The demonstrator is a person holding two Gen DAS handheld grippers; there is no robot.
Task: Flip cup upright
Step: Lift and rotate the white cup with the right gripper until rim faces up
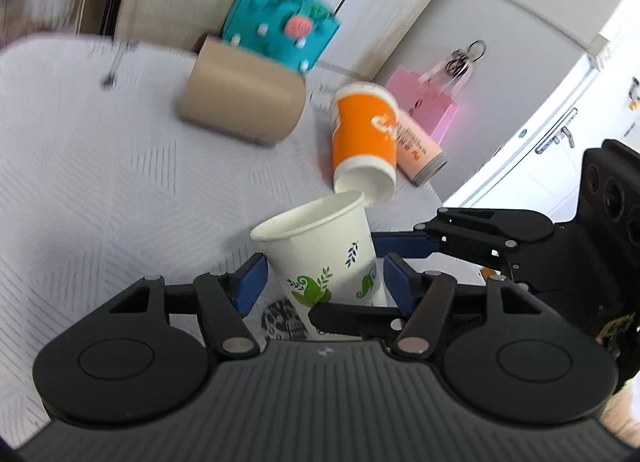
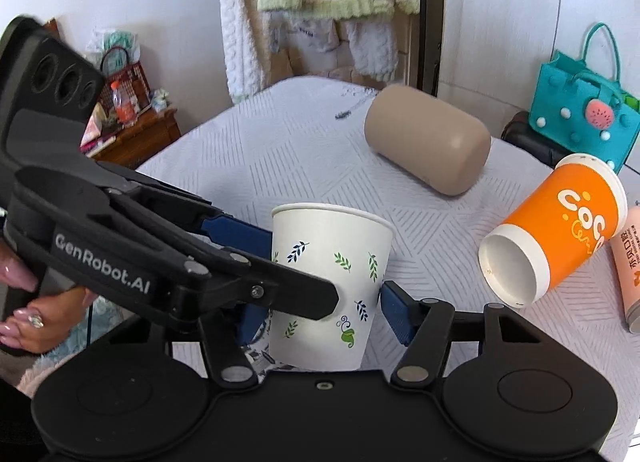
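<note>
Both grippers bracket the leaf-print paper cup. The left gripper stands spread around it, pads not clearly touching; the right gripper looks likewise, contact uncertain. The cup stands on the quilted table, mouth up, long axis near vertical, slightly tilted, equally near both.

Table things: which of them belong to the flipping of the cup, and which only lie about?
In the job:
- leaf-print paper cup
- left claw and right claw, both around it

Lying about:
- orange cup, on its side
- beige cup, on its side
- pink tube
- teal bag
- pink bag
</note>
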